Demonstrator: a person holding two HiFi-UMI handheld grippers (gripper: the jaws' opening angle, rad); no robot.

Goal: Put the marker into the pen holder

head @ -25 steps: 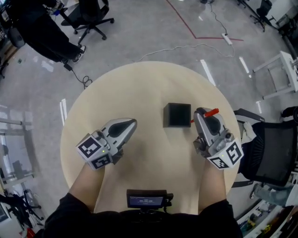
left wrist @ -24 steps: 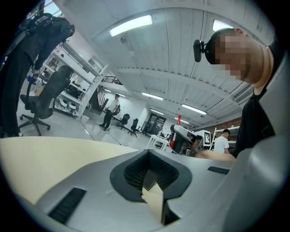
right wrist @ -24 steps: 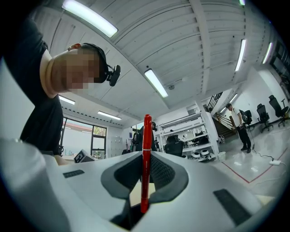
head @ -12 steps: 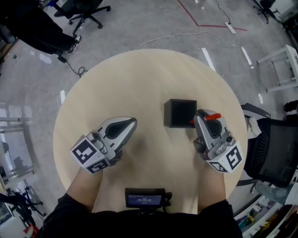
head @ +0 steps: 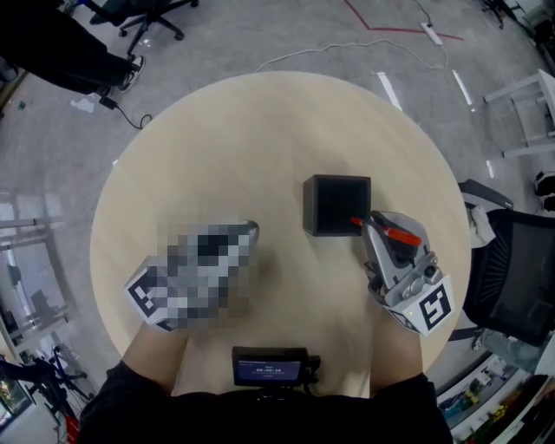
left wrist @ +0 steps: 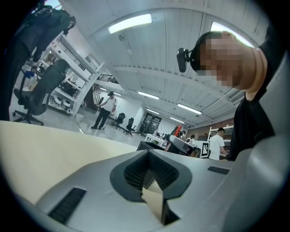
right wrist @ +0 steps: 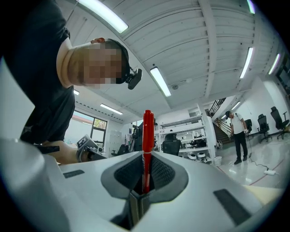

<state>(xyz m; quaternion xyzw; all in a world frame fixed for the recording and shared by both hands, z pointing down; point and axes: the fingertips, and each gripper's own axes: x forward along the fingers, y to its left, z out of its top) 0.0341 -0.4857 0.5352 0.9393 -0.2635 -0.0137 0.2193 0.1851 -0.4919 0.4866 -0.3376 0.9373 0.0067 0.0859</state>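
Observation:
The black square pen holder (head: 309, 206) stands open-topped right of the round table's middle. My right gripper (head: 373, 224) sits just right of it, shut on a red marker (head: 401, 233). The marker lies crosswise in the jaws, and its dark tip reaches the holder's right rim. In the right gripper view the marker (right wrist: 147, 136) stands upright between the pads of the right gripper (right wrist: 142, 190). My left gripper (head: 251, 229), mostly behind a mosaic patch, rests at the front left of the table, well apart from the holder. The left gripper (left wrist: 152, 190) is shut and holds nothing.
The beige round table (head: 260, 130) carries a small black device with a screen (head: 270, 368) at its front edge. A black chair (head: 512, 269) stands close to the table's right side. Cables and a rolling chair (head: 139, 13) are on the grey floor beyond.
My right gripper has sunk with the marker, whose tip now meets the holder's right rim. The left gripper has dropped a little toward the front left.

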